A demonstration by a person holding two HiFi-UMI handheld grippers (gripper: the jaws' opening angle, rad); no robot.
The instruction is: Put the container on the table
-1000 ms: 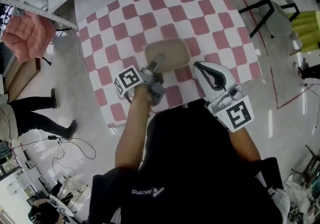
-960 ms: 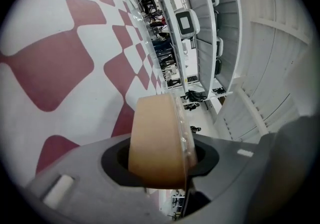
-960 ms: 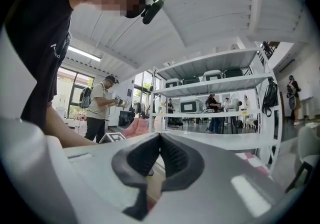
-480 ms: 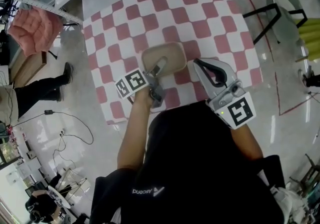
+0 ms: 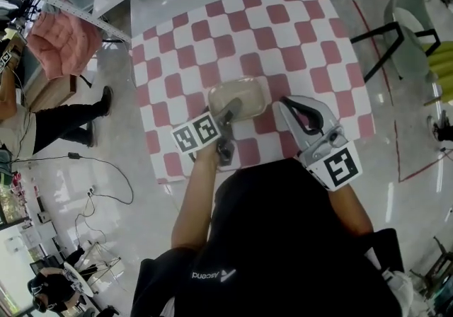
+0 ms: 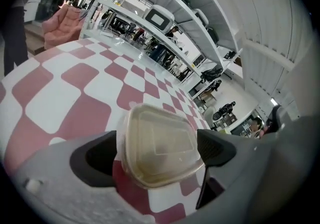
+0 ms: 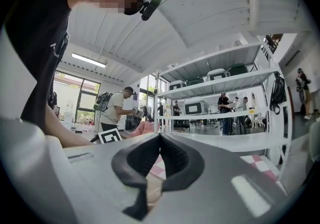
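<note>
1. The container (image 5: 249, 93) is a shallow tub of cloudy beige plastic, rectangular with rounded corners.
2. Its lid (image 6: 167, 130) is on and has a raised rectangular panel in the middle.
3. We can make out nothing inside through the milky plastic.
4. It sits flat on the table (image 5: 212, 47), which has a red-and-white checked cover. It is in the near half of the table, well in from the side edges.
5. The left gripper (image 6: 159, 144) points down at the near end of the tub. Its jaws are opening, and the tub lies between the two dark pads, which flank it without clamping it.
6. The right gripper (image 7: 160, 137) is over the near edge of the table, just to the right of the tub and not touching it. Its jaws meet at the tips with nothing between them.
</note>
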